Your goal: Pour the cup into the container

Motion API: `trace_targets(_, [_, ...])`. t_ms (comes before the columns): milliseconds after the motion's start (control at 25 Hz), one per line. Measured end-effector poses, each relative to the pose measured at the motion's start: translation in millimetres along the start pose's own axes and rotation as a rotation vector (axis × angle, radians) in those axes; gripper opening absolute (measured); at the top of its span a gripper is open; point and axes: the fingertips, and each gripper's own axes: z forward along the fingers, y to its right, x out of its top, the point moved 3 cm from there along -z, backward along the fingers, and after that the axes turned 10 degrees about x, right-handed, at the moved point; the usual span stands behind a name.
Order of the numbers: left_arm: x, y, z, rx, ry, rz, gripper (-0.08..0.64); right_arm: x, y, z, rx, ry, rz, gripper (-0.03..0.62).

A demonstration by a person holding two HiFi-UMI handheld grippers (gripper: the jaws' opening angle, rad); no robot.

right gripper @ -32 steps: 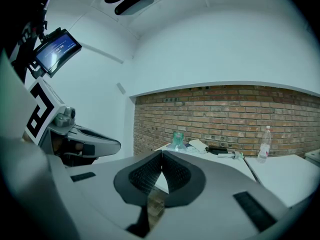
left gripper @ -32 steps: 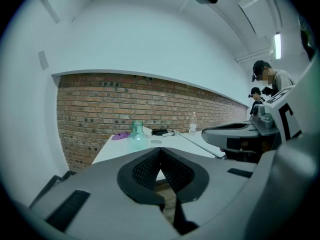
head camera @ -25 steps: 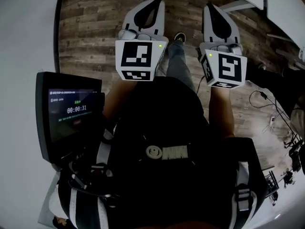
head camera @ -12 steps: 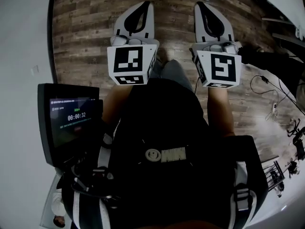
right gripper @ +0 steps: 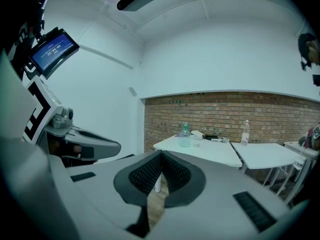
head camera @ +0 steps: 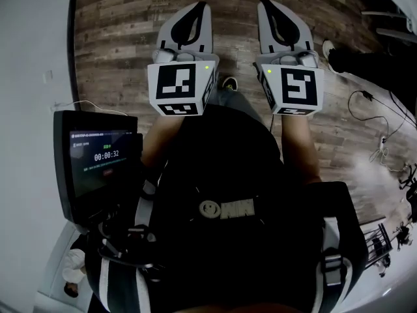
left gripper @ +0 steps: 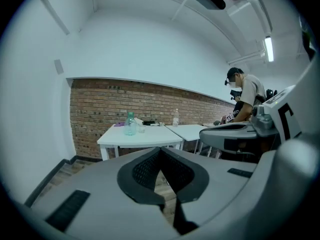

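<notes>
I hold both grippers side by side over a wooden floor (head camera: 124, 51), in front of my body. My left gripper (head camera: 199, 8) and my right gripper (head camera: 263, 4) both have their jaws closed together with nothing between them. Seen from its own camera, the left gripper (left gripper: 160, 149) points at a distant white table (left gripper: 137, 136). On that table stand a greenish bottle (left gripper: 130, 124) and a small clear cup (left gripper: 141, 129). From the right gripper (right gripper: 161, 154) the same bottle (right gripper: 185, 135) and table (right gripper: 200, 151) show far ahead. Neither gripper is near them.
A tablet screen (head camera: 98, 158) with a running timer is mounted at my left. Cables (head camera: 381, 142) lie on the floor at the right. A second white table (right gripper: 267, 156) with a clear bottle (right gripper: 245, 132) adjoins the first. Another person (left gripper: 245, 96) stands at the right, before a brick wall (left gripper: 95, 109).
The view has shifted over the floor as I walk. Both grippers stay shut and level; the right one has drifted slightly left and up in the head view.
</notes>
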Motion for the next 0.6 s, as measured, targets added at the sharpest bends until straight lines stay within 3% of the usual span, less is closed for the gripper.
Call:
trace_targets(280, [-9.0, 28.5, -41.3, -0.019, -0.013, 0.045, -0.003, -8.9, -22.5, -42.9, -0.010, 0.010, 0.043, 0.006])
trace_targets(600, [-43.6, 6.6, -112.9, 0.001, -0.004, 0.014, -0.003, -32.4, -100.8, -69.4, 0.008, -0.009, 0.043, 0.006])
